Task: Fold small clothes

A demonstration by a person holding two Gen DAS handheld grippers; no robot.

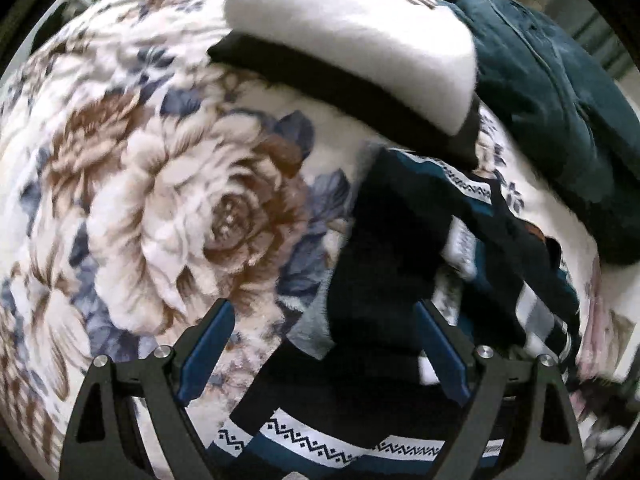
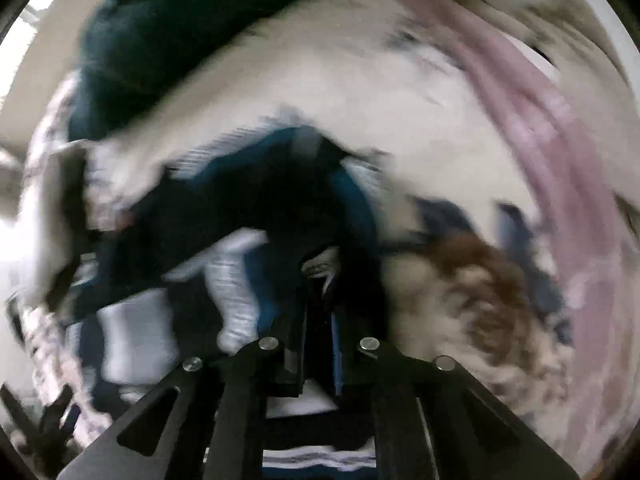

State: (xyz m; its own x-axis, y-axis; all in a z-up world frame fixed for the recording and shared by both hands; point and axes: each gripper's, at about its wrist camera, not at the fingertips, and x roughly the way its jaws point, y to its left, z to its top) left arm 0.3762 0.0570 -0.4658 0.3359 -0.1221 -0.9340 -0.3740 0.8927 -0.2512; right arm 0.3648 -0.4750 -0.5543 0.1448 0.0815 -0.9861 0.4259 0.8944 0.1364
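Navy patterned garment [image 1: 404,240] is mid-fold on the floral blanket [image 1: 152,184]: right gripper [image 2: 318,280] pinches it, left gripper [image 1: 324,340] gapes empty, probably smoothing next.

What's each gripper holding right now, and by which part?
Left gripper is open, holding nothing. Right gripper is shut on the patterned dark garment; blur hides which part.
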